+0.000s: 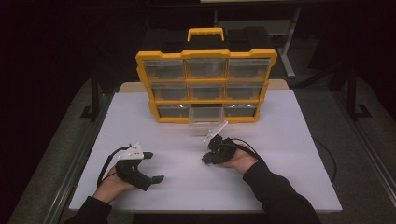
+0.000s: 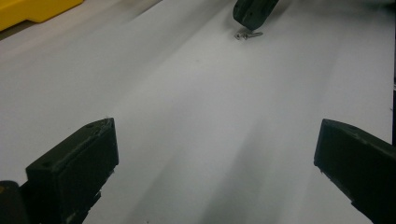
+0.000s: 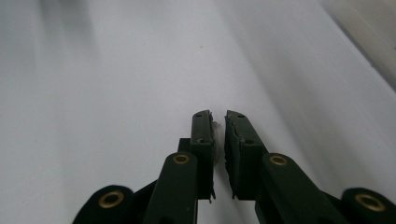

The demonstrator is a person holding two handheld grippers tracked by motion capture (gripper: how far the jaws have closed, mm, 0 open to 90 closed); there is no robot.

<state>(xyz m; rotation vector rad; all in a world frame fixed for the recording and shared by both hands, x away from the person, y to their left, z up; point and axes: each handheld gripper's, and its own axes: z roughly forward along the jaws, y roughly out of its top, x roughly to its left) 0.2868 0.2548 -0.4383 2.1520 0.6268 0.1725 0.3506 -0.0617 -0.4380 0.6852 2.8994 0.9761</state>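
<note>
Looking down right tongs (image 3: 219, 122), I saw jaws nearly closed, narrow gap left, small metal bit (image 3: 215, 125) pinched at tips near left pad; grip uncertain. From left tongs (image 2: 215, 154), jaws stood wide open, nothing between, bare white table (image 2: 196, 102) ahead. Far ahead of them, right tongs' tip touched down on small wire clip (image 2: 247, 34). Yellow drawer cabinet (image 1: 205, 86) stood beyond both tongs, bottom middle drawer (image 1: 205, 114) pulled out.

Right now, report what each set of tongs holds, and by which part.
Left tongs: open, nothing held. Right tongs: nearly closed, tips at a small silvery metal piece on the white table; whether they pinch it, and where, cannot be told.
</note>
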